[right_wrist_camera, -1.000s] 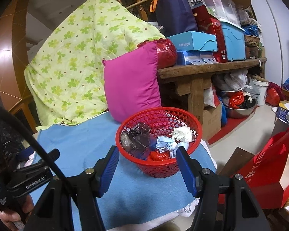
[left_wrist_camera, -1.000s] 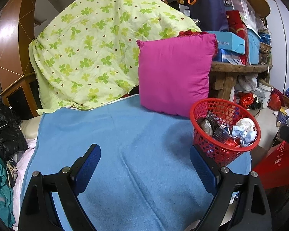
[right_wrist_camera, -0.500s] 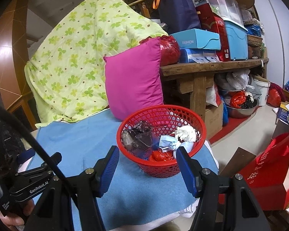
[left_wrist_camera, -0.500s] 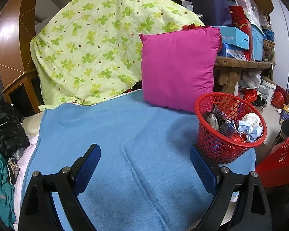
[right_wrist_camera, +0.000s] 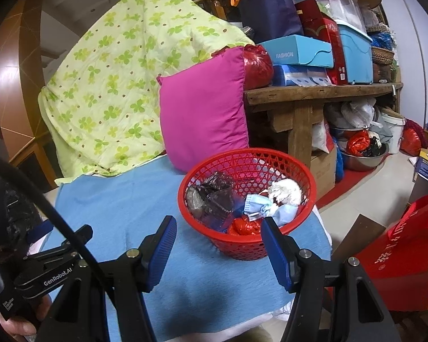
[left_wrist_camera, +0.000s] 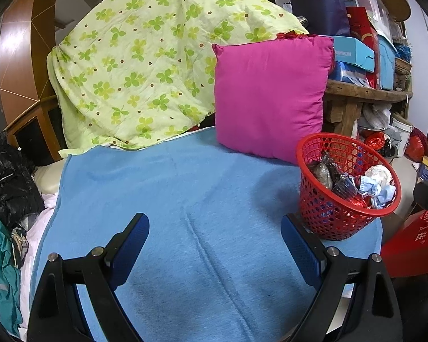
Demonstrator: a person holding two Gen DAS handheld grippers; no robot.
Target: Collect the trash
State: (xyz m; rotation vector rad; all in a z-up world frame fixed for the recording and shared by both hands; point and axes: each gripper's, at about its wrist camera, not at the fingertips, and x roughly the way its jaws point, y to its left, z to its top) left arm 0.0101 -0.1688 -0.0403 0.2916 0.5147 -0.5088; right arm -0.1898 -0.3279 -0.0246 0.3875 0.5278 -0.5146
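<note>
Both views have drifted slightly off the red basket (right_wrist_camera: pixel 246 199), which sits at the blue blanket's (left_wrist_camera: pixel 185 199) right edge holding the trash (right_wrist_camera: pixel 242 202), while the left gripper (left_wrist_camera: pixel 214 245) and right gripper (right_wrist_camera: pixel 218 245) hover spread and empty, seemingly finished.

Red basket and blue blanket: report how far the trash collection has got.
Done: the red basket holds a dark plastic wrapper, a blue face mask, crumpled white paper and a red wrapper. In hand: nothing; the left gripper and right gripper are open and empty. Left: no loose trash shows on the blue blanket.
</note>
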